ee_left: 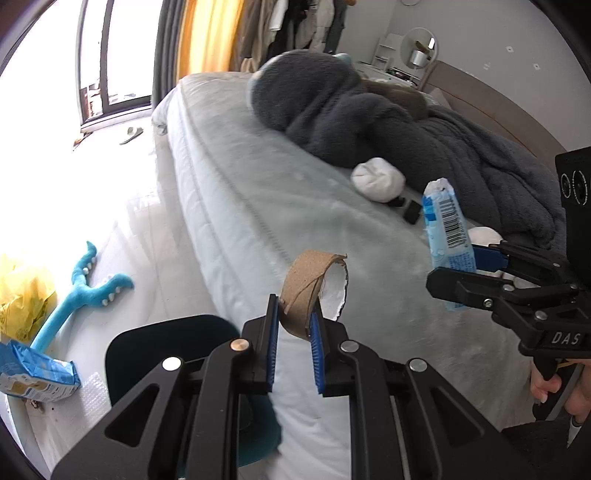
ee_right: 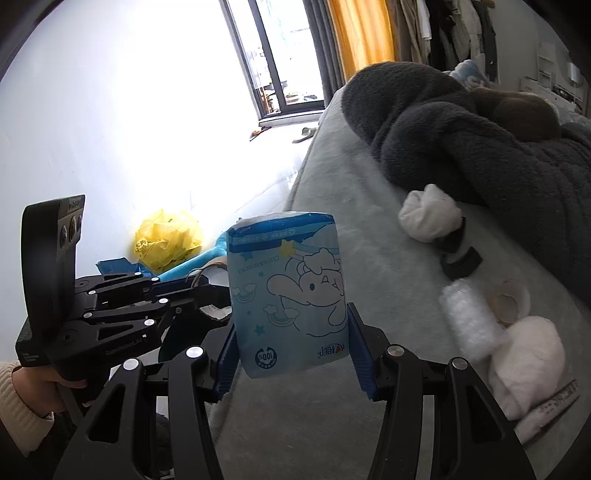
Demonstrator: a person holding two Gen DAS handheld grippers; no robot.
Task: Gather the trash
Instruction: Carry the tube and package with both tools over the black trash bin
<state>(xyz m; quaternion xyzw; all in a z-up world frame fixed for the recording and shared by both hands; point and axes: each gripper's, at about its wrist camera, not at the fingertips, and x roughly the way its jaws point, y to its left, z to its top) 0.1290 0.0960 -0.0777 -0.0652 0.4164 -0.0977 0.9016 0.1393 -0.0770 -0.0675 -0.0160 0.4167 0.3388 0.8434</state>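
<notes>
Harsh daylight floods through a dark-framed glass door point(ee_left: 110, 74) at upper left, bleaching the pale tiled floor point(ee_left: 110, 206). An orange curtain point(ee_left: 210, 33) hangs beside it. A pale grey bed point(ee_left: 258, 192) fills the centre, a wooden headboard point(ee_left: 491, 107) at right.

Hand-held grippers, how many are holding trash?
2. The left hand-held gripper pinches a cardboard roll; the right hand-held gripper clamps a blue tissue pack, both near the bed's edge.

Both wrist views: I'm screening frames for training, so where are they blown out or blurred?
Left wrist view: window and floor beneath it overexposed, pale grey bed slightly motion-smeared. Right wrist view: white wall washed out by window glare; blue cartoon-printed tissue pack stays sharp.
</notes>
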